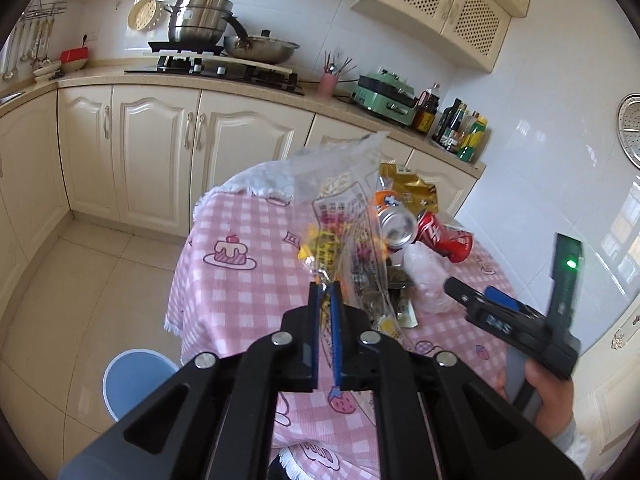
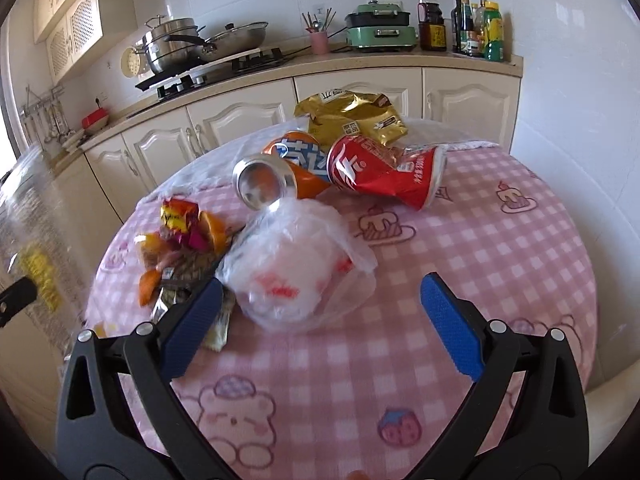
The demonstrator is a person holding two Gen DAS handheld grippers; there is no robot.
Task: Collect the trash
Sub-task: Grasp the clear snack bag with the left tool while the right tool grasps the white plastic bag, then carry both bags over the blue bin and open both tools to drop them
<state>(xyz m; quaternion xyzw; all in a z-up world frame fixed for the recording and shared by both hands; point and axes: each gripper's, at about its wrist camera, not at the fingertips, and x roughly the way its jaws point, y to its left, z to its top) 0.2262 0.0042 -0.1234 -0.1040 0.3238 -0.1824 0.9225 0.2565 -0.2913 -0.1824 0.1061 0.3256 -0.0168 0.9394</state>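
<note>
My left gripper (image 1: 325,286) is shut on the lower edge of a clear printed plastic wrapper (image 1: 344,204), which stands up above the pink checked tablecloth (image 1: 224,280). The same wrapper (image 2: 36,248) shows blurred at the left edge of the right wrist view. My right gripper (image 2: 322,286) is open, its blue pads on either side of a crumpled clear plastic bag (image 2: 296,268) on the table. Behind the bag lie an orange can (image 2: 276,172), a crushed red can (image 2: 384,170), a gold snack bag (image 2: 352,116) and several small coloured wrappers (image 2: 180,236).
A blue bin (image 1: 136,380) stands on the tiled floor to the left of the round table. Cream cabinets and a counter with a stove (image 1: 216,66), pots, a green cooker (image 2: 378,28) and bottles run behind. A hand (image 1: 552,392) holds the right gripper.
</note>
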